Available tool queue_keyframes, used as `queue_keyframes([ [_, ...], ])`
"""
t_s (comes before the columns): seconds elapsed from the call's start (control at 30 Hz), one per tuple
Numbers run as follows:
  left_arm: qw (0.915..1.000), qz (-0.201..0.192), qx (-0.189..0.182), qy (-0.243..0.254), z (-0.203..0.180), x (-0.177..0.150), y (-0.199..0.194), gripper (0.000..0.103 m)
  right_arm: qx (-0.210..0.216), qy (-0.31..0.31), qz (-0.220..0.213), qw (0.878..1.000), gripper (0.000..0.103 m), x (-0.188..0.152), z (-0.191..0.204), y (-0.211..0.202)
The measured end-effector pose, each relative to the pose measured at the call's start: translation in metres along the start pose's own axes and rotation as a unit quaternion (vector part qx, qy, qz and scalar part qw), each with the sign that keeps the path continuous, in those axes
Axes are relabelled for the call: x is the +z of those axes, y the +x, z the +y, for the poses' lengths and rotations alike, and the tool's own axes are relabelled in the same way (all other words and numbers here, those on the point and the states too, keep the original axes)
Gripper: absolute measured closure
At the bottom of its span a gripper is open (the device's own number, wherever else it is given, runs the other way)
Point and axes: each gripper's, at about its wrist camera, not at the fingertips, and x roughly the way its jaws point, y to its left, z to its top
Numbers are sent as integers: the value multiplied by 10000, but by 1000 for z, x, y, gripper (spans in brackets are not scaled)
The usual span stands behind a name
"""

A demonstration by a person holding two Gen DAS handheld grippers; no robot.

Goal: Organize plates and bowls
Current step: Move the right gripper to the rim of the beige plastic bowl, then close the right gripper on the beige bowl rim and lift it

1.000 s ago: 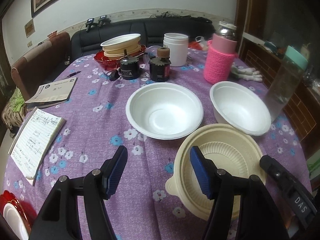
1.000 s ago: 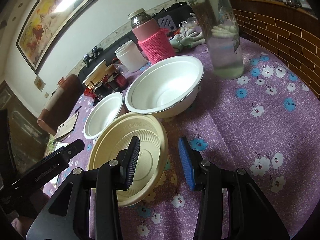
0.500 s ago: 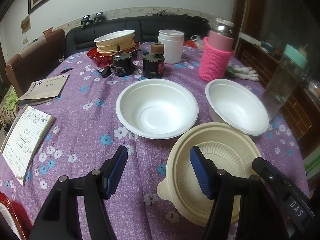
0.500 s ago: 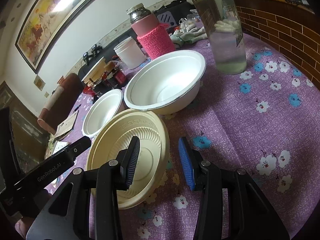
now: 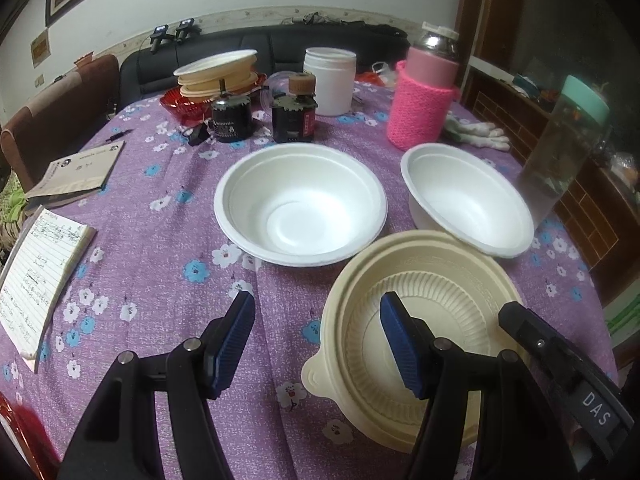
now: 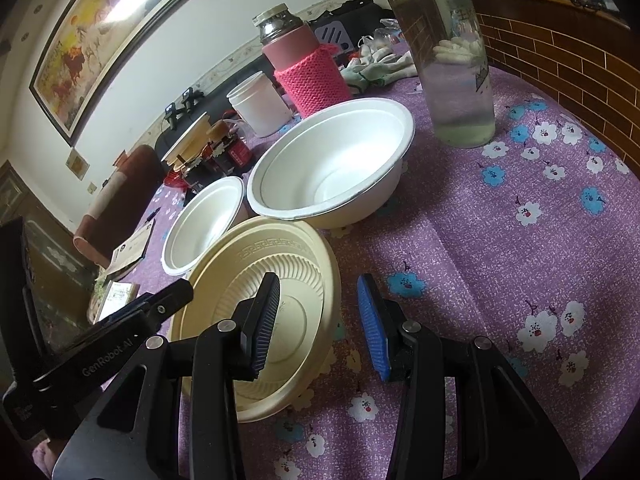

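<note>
A: What sits on the round bench with the purple flowered cloth?

B: Largest first: the wide shallow white foam bowl at the middle, the deeper white foam bowl to its right, and nearest, the cream ribbed plastic plate with a small tab on its near-left rim. A stack of similar dishes stands far off on the left.

A: And the grippers?

B: The left gripper stands fairly wide and empty, its right pad over the cream plate. The right gripper is narrower, straddling the plate's right rim without pressing it.

A: How will the dishes handle?

B: Very light and thin, I'd judge. The foam dents easily and the plastic flexes. Pinch the rim gently, one pad inside and one outside; squeezing hard may crack or flip them.
</note>
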Motion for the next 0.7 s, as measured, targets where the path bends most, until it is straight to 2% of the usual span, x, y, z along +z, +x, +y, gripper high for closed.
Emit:
queue_keyframes([
  [0.7,9983,514,-158,226,-7,-11,26,38,2,148,287,9995,63,-4,-5,12],
])
